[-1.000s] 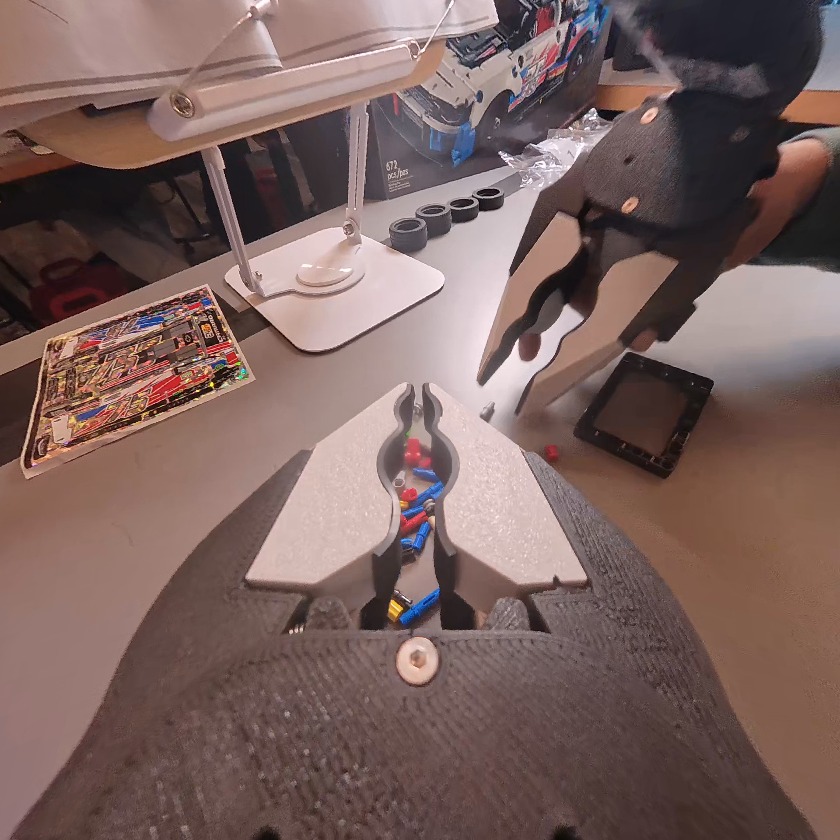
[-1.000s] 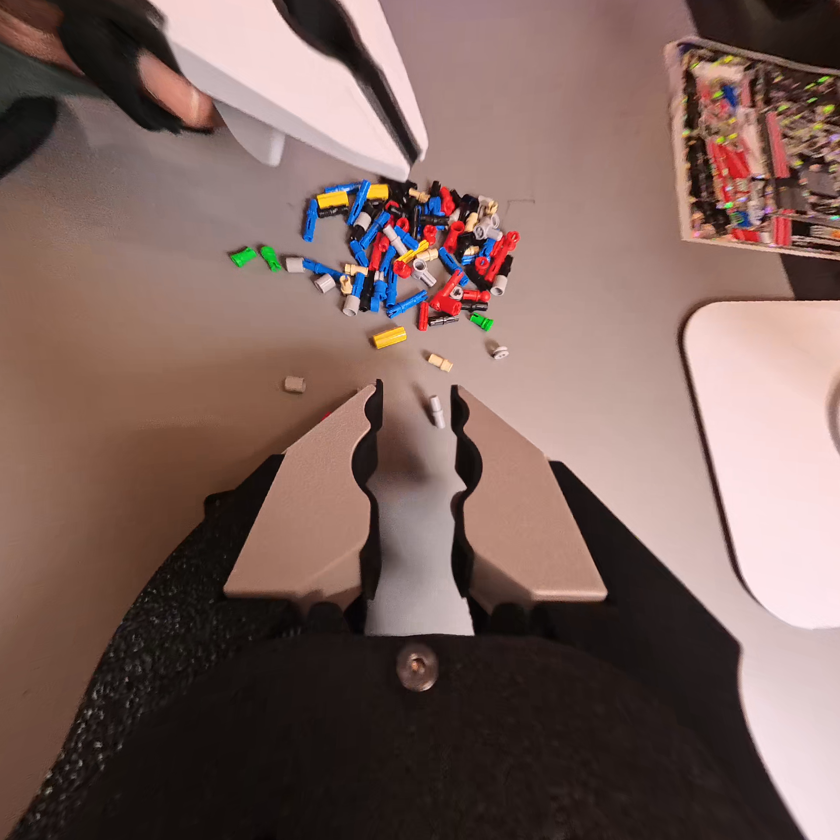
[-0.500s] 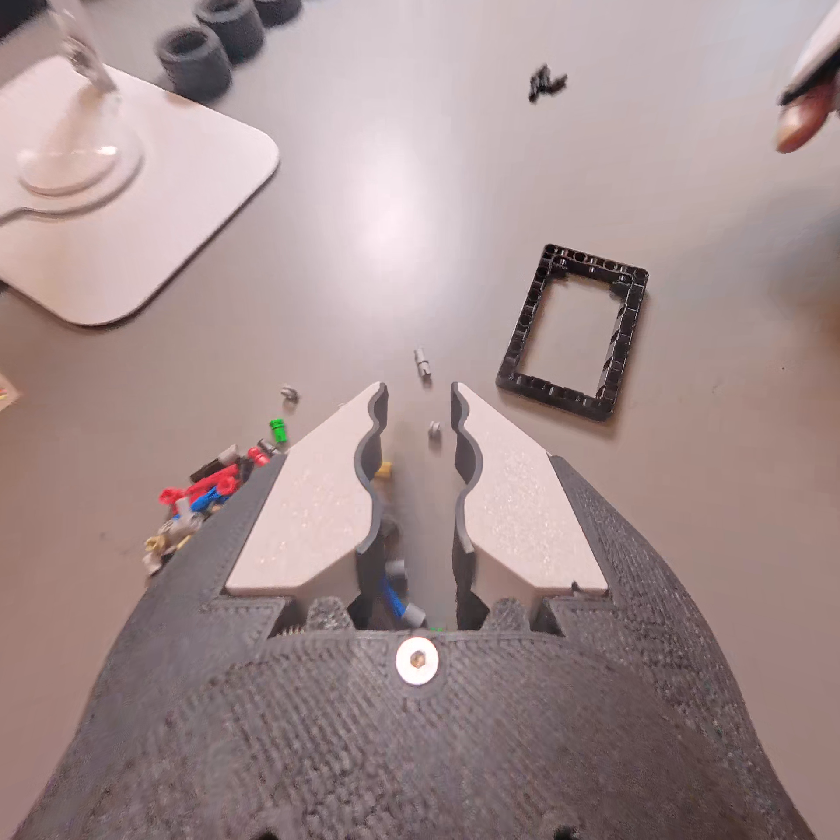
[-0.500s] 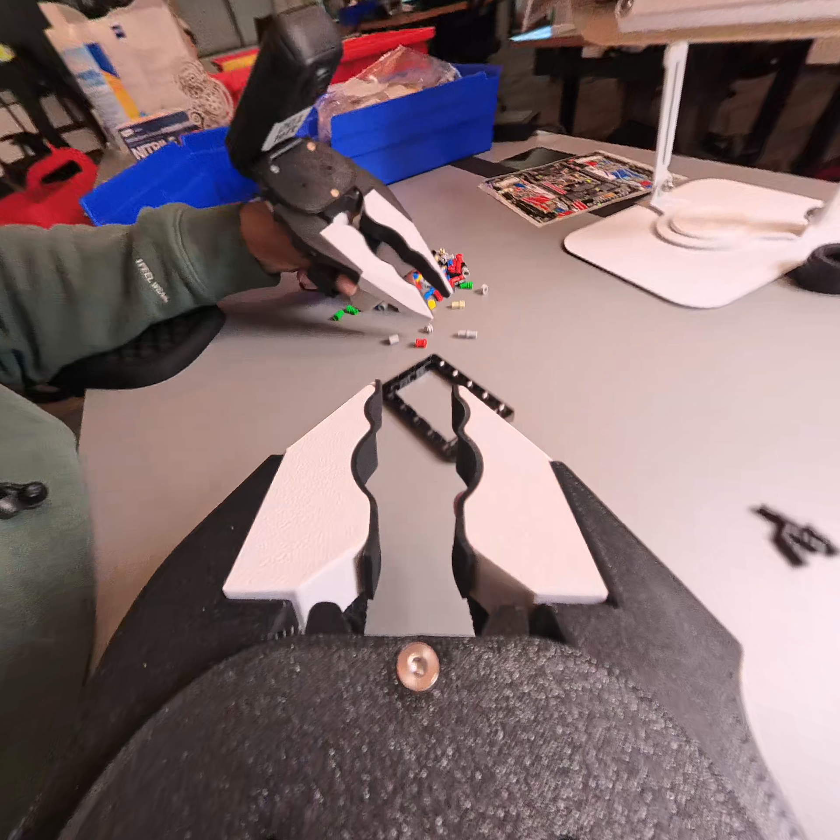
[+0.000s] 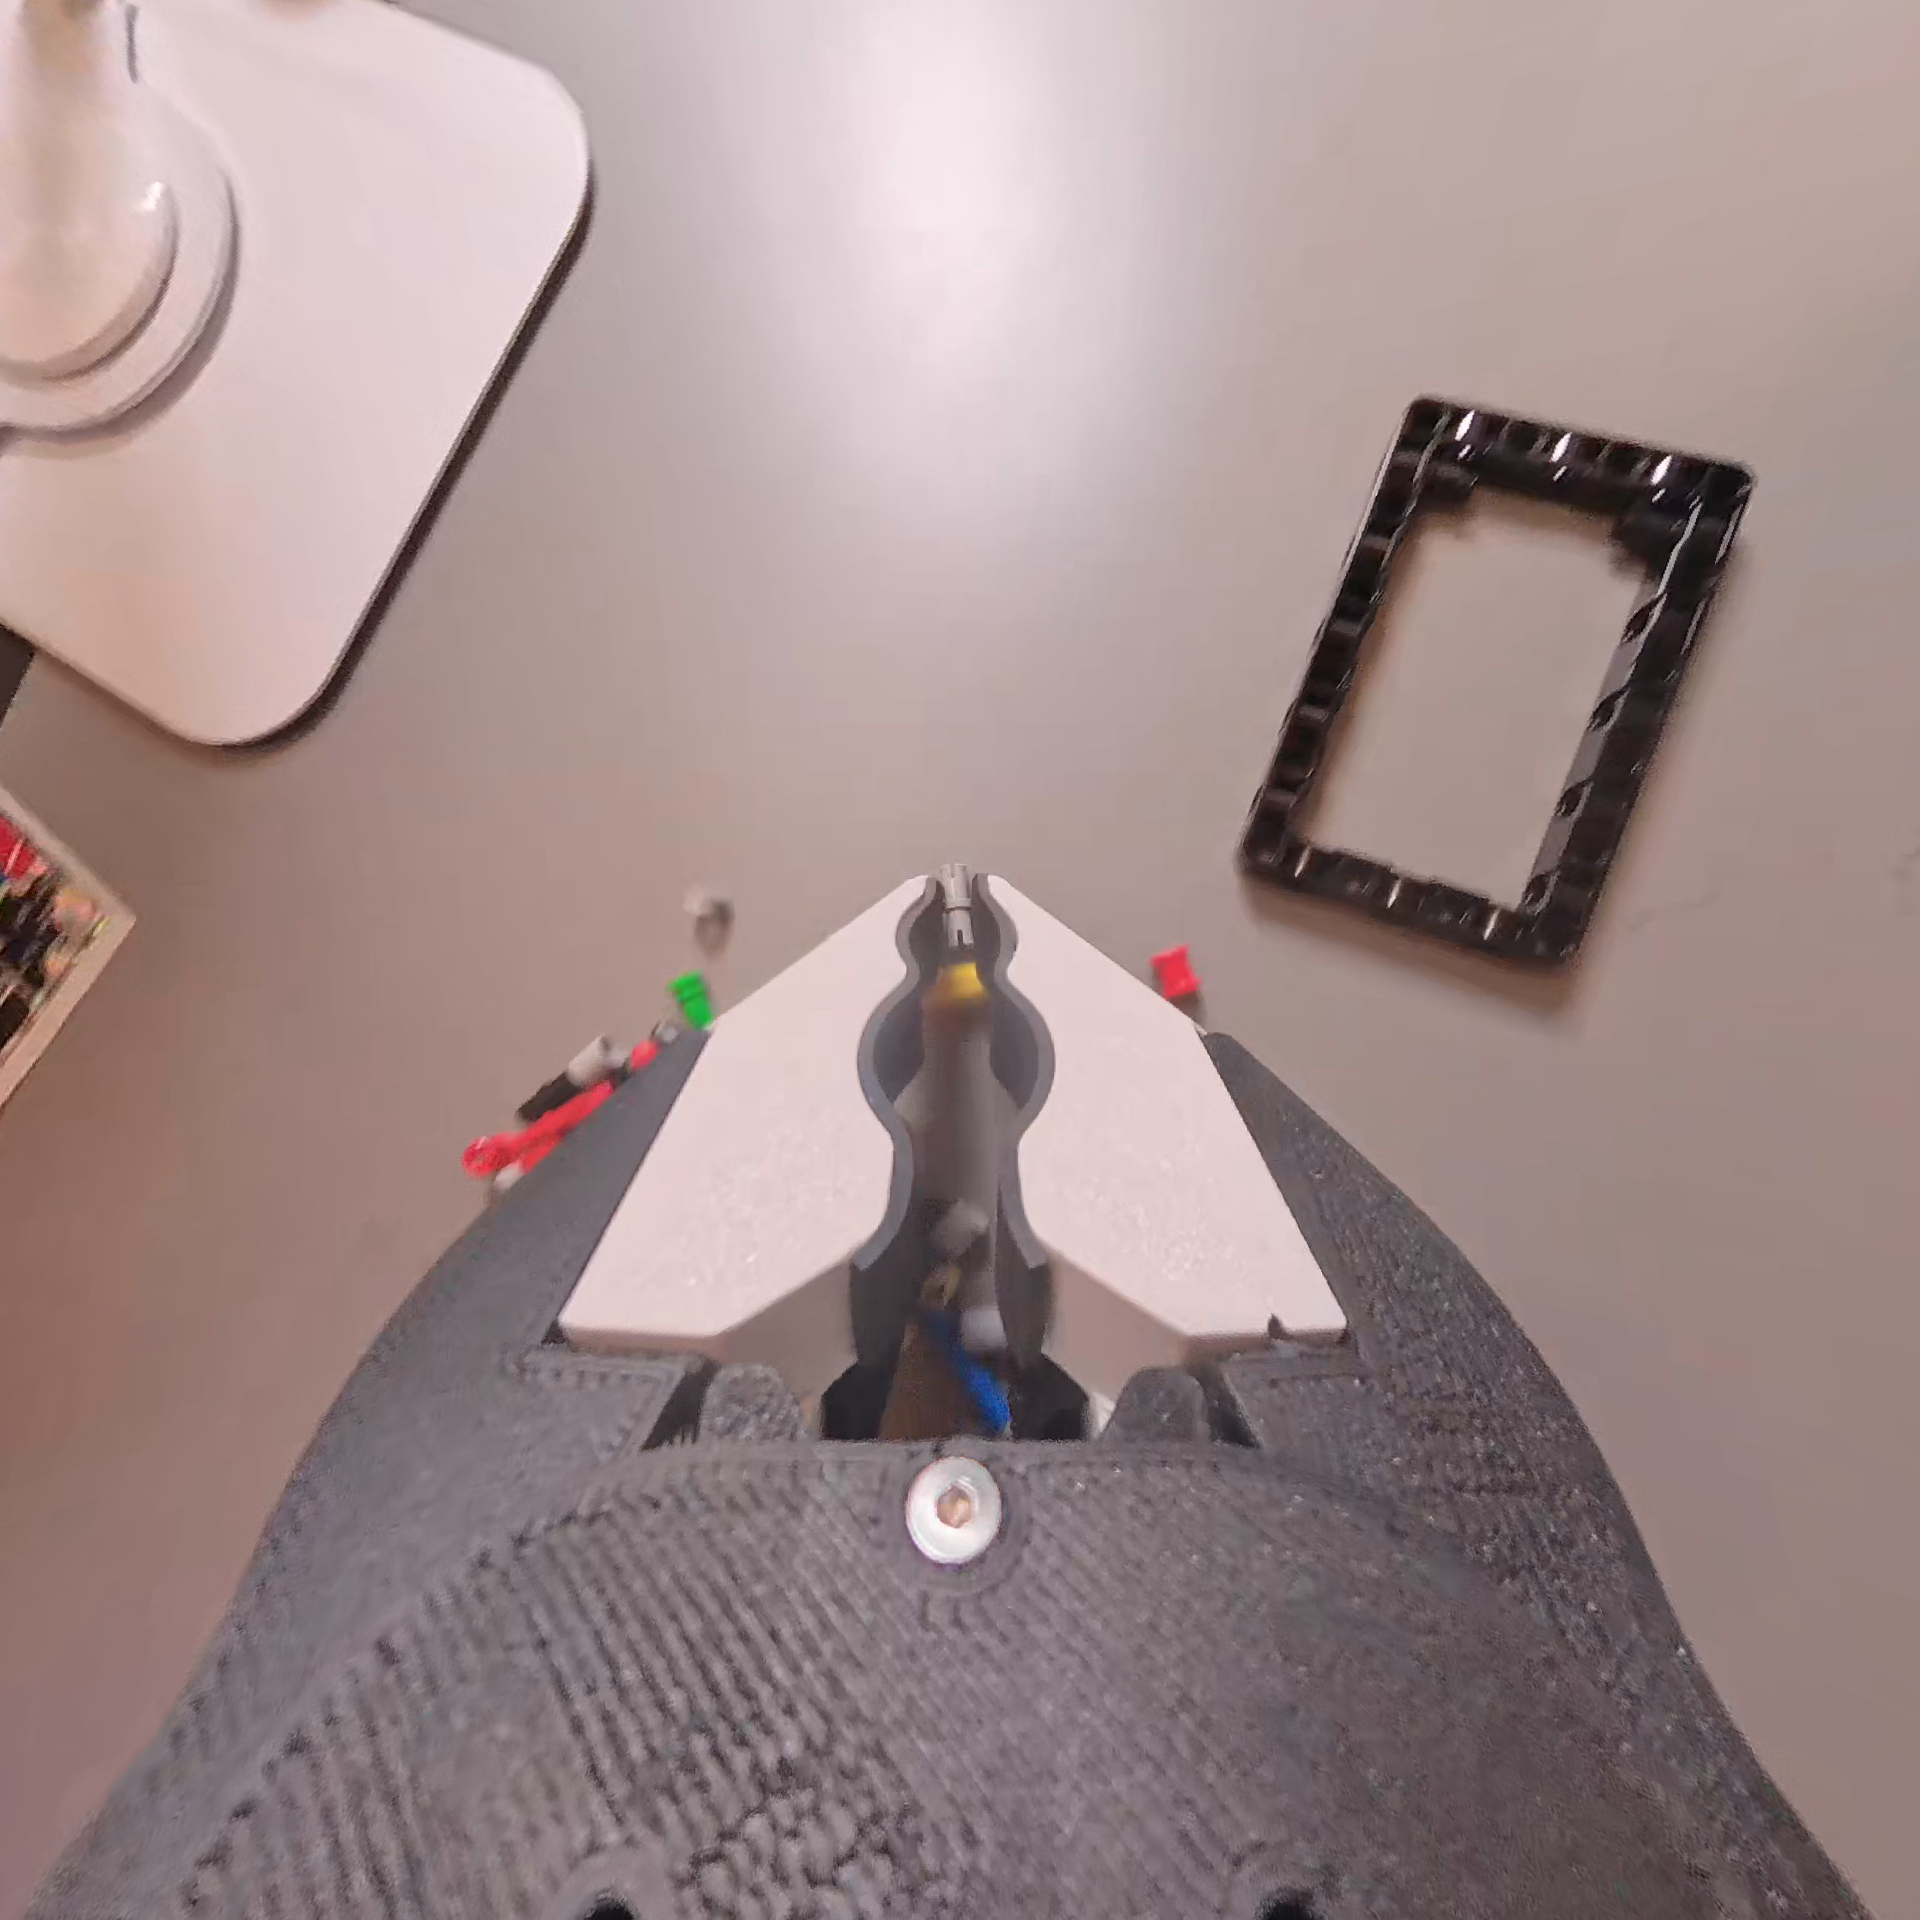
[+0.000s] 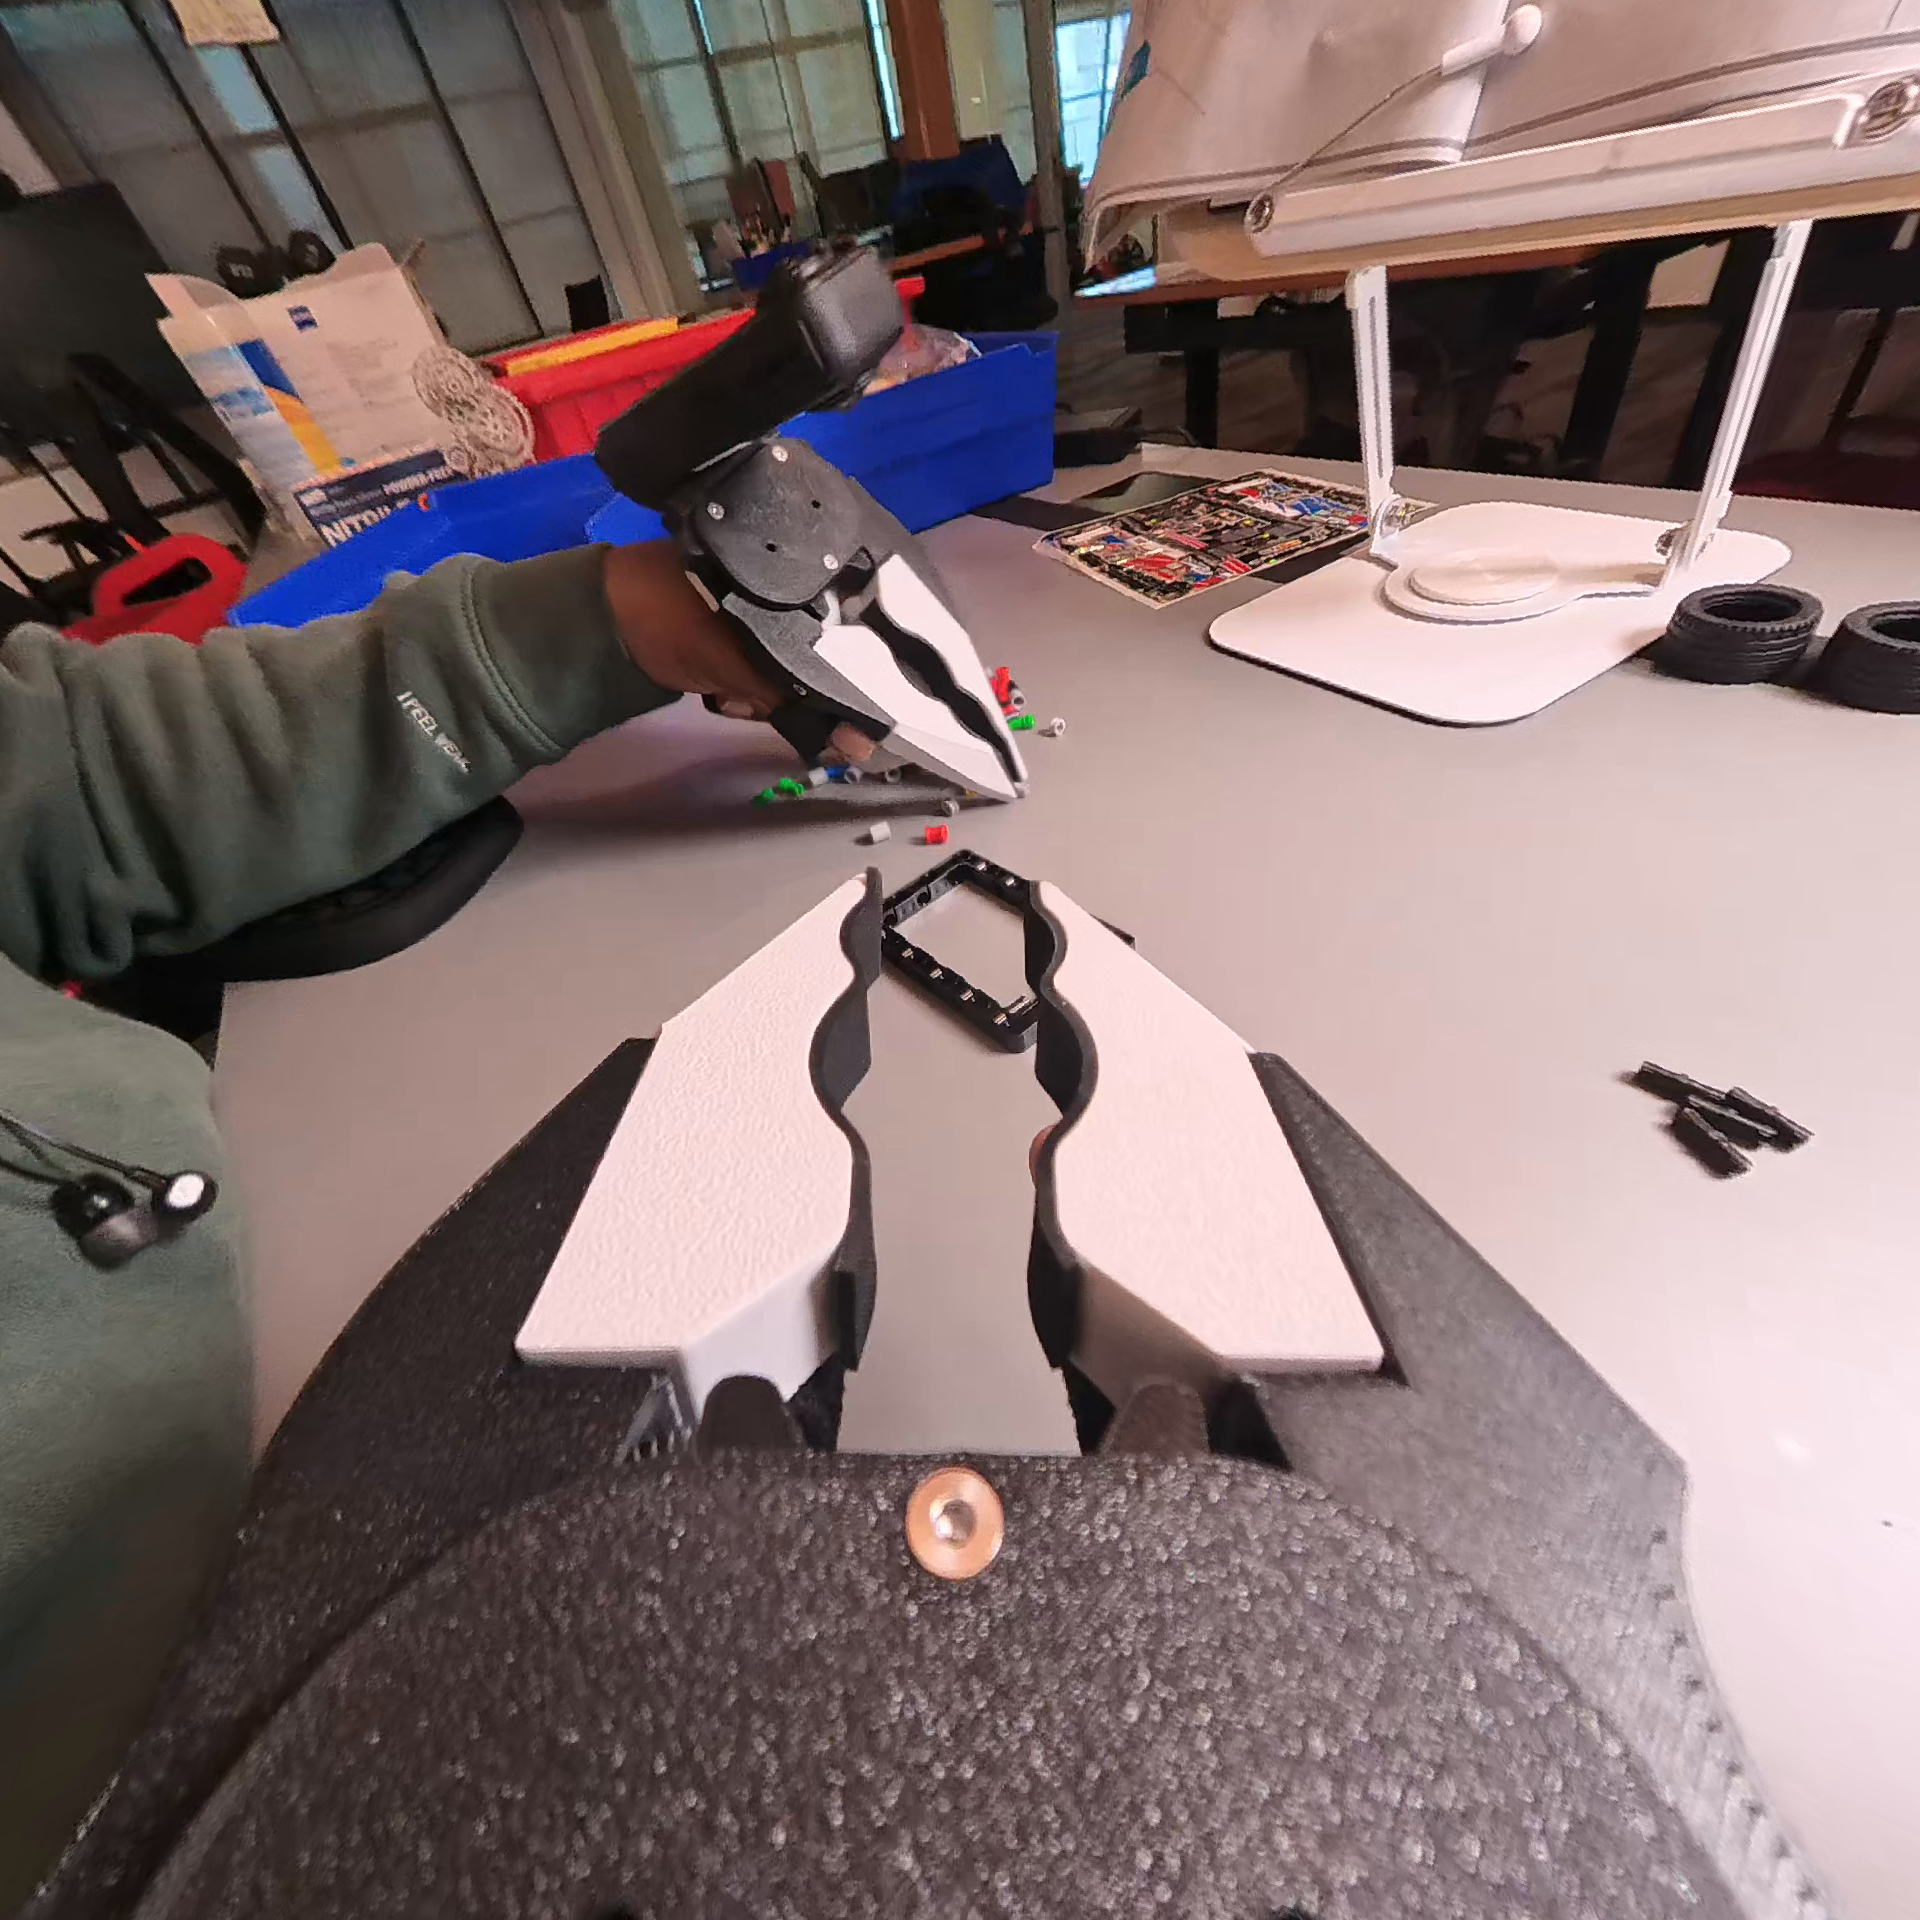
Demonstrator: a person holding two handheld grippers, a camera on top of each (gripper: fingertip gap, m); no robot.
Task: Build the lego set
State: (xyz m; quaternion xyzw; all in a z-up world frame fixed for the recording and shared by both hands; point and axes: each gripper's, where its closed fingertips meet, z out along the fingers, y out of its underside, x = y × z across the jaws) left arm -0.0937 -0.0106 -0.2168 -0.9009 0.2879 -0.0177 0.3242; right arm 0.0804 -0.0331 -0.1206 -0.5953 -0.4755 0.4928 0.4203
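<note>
My left gripper (image 5: 958, 891) is shut on a small grey pin (image 5: 956, 896) at its tips, low over the grey table. It also shows in the right wrist view (image 6: 1003, 779), tips down by the pile of small coloured pins (image 6: 883, 779). A black rectangular frame (image 5: 1496, 686) lies flat to its right. My right gripper (image 6: 951, 904) is open and empty, held above the table just short of the frame (image 6: 961, 961). A red bush (image 5: 1172, 971) and a green piece (image 5: 691, 995) lie beside the left fingers.
A white stand base (image 5: 260, 395) sits at the far left, with the sticker sheet (image 6: 1205, 535) beyond. Black tyres (image 6: 1745, 629) stand at the right. A few black pins (image 6: 1714, 1117) lie right of my right gripper. A green sleeve (image 6: 260, 727) reaches in from the left. Tip to tip, the grippers are about 20 centimetres apart. Measured from the fingertips, the red bush (image 5: 1172, 971) is 4 centimetres or so from the left gripper and 20 centimetres from the right. Seen from the right wrist view (image 6: 935, 830) as well. From my left tips it is roughly 5 centimetres to the green piece (image 5: 691, 995); from my right, 25 centimetres. The right camera catches it too, in the right wrist view (image 6: 1022, 721).
My left gripper has moved forward off the pile, dropped lower and shut on the grey pin. My right gripper has pulled back from the pile and now hovers open near the frame.
</note>
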